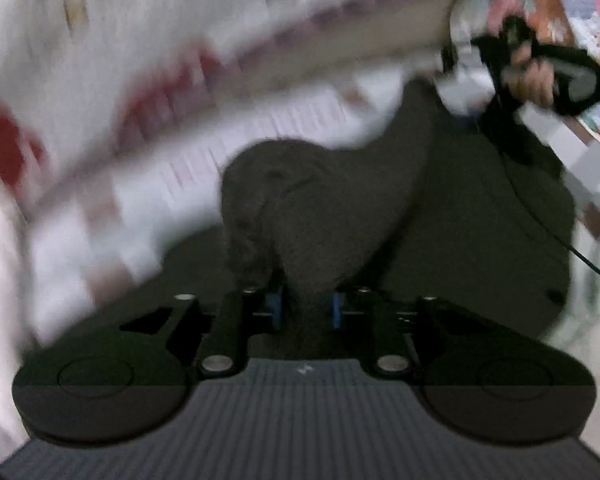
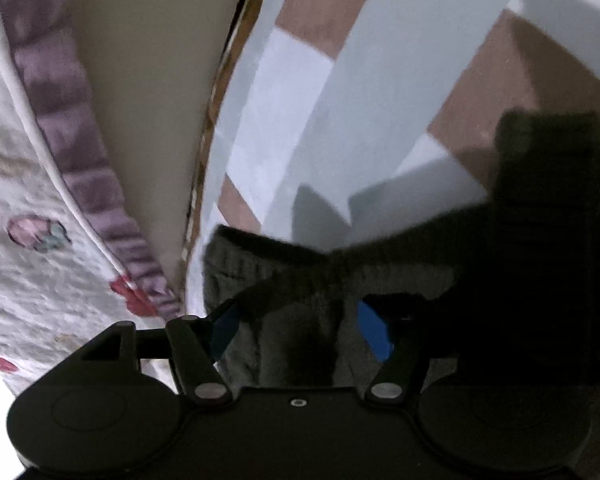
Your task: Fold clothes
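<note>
**Left wrist view: one dark garment pinched by two grippers**

Left wrist camera shows the left gripper clenched on a bunched fold of one dark grey knit garment, the cloth squeezed between its two blue pads. From there the garment spreads away and up to the right over a white patterned bedcover, which is heavily blurred. Only this view shows the second tool from outside: the right gripper, held by a person's hand near the upper right, with a black cable trailing down beside the cloth.

Right wrist camera alone shows that gripper's own grasp: the right gripper has its blue pads angled apart around a thick wad of the same garment, gripping its ribbed edge. Behind it lie a purple ruffled trim on the bedcover and a surface checked in pale blue and brown.
</note>
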The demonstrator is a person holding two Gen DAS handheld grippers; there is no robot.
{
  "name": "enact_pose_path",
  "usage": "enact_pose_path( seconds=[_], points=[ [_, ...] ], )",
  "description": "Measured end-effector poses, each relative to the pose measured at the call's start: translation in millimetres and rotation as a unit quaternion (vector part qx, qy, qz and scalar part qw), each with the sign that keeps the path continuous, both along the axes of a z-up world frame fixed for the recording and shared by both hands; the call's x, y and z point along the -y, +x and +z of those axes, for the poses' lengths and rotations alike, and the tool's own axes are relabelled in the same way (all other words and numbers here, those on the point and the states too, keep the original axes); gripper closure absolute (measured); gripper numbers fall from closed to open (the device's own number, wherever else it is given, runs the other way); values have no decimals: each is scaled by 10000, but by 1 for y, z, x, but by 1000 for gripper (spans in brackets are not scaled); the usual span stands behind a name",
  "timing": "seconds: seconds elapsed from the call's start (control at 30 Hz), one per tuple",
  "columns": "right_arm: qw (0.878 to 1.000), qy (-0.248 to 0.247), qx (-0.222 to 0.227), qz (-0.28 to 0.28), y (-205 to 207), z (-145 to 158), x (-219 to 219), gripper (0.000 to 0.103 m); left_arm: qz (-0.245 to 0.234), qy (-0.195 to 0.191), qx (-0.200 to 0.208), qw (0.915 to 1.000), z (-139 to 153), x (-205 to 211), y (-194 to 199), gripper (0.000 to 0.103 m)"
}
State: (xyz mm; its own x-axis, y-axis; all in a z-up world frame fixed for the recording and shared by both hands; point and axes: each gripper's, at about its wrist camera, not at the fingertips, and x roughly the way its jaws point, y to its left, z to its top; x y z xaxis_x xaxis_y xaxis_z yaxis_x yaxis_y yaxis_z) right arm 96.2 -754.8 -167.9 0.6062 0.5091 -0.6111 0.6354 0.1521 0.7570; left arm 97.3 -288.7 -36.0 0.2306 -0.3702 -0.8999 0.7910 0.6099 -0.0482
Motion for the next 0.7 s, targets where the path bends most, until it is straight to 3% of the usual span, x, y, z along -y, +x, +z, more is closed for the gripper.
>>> enact_pose_path(
  seconds=[0.07,0.17,0.23,0.3,0.4,0.47,0.53,0.6,0.63,0.7],
  points=[
    [9994,-253,-4,227,6,10,-8,32,32,61,-399,9992,-7,0,-2,71],
    [9917,-974,181,825,17,39,-28,32,403,-179,-470,9979,6,-7,3,68],
    [9796,-1550,292,1243,24,60,-43,32,690,-397,-237,9965,21,-10,9,60],
    [9602,-2253,385,1606,25,80,-63,32,781,-624,157,9949,35,-9,16,57],
    [9434,-2560,690,1991,25,98,-85,33,1072,-1007,673,9868,48,-11,25,56],
    [9521,-2117,884,2022,25,98,-93,33,1082,-1001,923,9847,39,-6,30,50],
    [9692,-1141,1146,1859,20,88,-93,32,1000,-913,976,9860,25,-1,31,47],
    [9740,-63,1439,1746,18,76,-96,32,1002,-1030,836,9861,18,0,28,47],
    [9732,204,1483,1746,17,72,-98,32,1003,-1089,765,9860,15,1,27,47],
    [9738,-107,1359,1821,17,74,-97,32,1005,-1205,624,9856,8,2,24,47]
  ],
)
